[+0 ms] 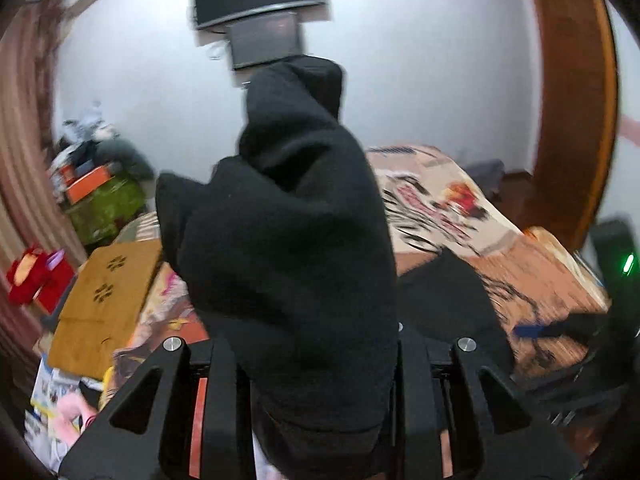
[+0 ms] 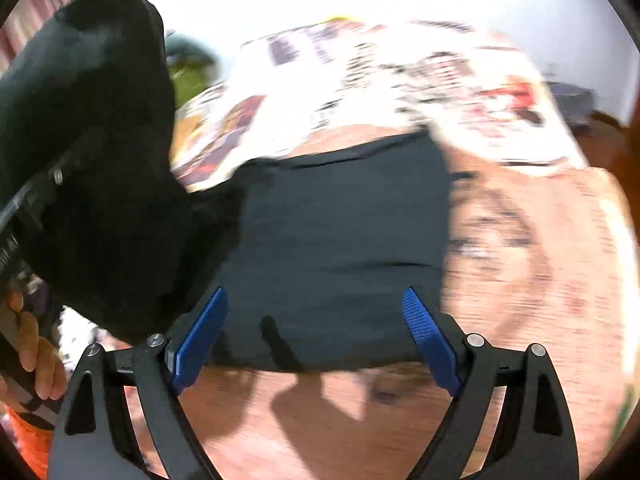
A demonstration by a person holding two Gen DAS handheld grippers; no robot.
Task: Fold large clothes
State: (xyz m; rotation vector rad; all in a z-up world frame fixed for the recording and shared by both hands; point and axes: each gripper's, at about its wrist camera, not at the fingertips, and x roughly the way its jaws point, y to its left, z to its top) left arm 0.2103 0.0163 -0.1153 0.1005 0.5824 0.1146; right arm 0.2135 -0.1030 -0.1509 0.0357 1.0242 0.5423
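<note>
The black garment [image 1: 288, 240] bunches over the left tongs [image 1: 316, 364], hiding their fingertips and any gap between them; whether it is clamped there cannot be told from either view. It also covers the lower part of the wall screen [image 1: 266, 40]. The garment's lower end runs off the bottom edge of the left wrist view. The bed [image 2: 540, 240] cover's print is smeared by motion blur and unreadable in both views. The pile of goods [image 1: 96, 172] by the curtain is too blurred to identify. The person's hand [image 2: 36, 344] is cut by the left edge of the right wrist view.
</note>
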